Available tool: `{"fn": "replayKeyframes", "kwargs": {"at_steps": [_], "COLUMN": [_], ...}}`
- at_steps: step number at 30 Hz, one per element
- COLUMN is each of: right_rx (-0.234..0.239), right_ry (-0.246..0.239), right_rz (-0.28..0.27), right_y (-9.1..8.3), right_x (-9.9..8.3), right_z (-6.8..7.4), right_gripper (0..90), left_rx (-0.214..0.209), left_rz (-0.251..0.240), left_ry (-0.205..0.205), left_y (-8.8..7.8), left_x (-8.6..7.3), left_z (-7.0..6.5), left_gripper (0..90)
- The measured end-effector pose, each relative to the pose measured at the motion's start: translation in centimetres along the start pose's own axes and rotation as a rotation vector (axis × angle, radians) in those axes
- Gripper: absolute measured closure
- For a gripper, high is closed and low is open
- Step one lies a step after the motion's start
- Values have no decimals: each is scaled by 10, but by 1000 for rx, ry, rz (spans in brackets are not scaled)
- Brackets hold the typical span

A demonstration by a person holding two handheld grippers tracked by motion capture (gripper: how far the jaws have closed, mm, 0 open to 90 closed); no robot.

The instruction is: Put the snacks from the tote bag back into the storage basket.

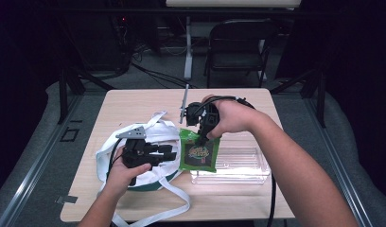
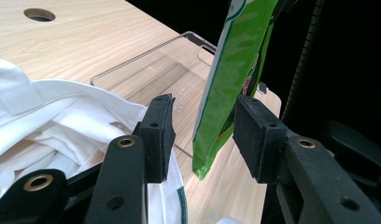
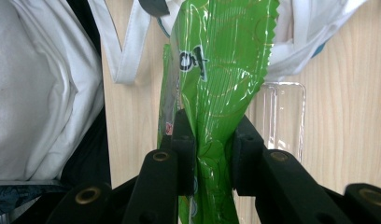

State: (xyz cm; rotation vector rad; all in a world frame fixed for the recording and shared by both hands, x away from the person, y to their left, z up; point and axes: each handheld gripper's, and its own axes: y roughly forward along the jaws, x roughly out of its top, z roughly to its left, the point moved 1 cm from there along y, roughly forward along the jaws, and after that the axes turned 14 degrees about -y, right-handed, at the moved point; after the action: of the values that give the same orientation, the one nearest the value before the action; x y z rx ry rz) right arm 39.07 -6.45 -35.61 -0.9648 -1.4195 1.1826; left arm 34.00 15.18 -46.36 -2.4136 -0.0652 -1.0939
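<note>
My right gripper (image 1: 202, 138) clamps the glossy green snack packet (image 1: 198, 153) by its top, dangling between white cloth tote bag (image 1: 155, 135) and clear plastic tray (image 1: 238, 165), left gripper (image 2: 202, 135) open around it untouching, so it probably swings and snags the tray rim.

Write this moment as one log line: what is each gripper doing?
right gripper: shut on green snack bag, hanging above clear tray | left gripper: open, jaws either side of bag | white tote bag: on table
</note>
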Motion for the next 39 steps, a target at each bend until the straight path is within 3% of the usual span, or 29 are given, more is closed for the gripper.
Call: {"fn": "replayKeyframes", "kwargs": {"at_steps": [23, 39], "right_rx": [-61, -107], "right_ry": [5, 14], "right_rz": [34, 73], "right_y": [-3, 6], "right_x": [-29, -48], "right_z": [-6, -14], "right_gripper": [750, 750], "left_rx": [12, 32], "left_rz": [-21, -33], "left_ry": [-28, -42], "left_y": [-5, -10], "left_x": [0, 0], "left_z": [9, 15], "left_gripper": [579, 579]}}
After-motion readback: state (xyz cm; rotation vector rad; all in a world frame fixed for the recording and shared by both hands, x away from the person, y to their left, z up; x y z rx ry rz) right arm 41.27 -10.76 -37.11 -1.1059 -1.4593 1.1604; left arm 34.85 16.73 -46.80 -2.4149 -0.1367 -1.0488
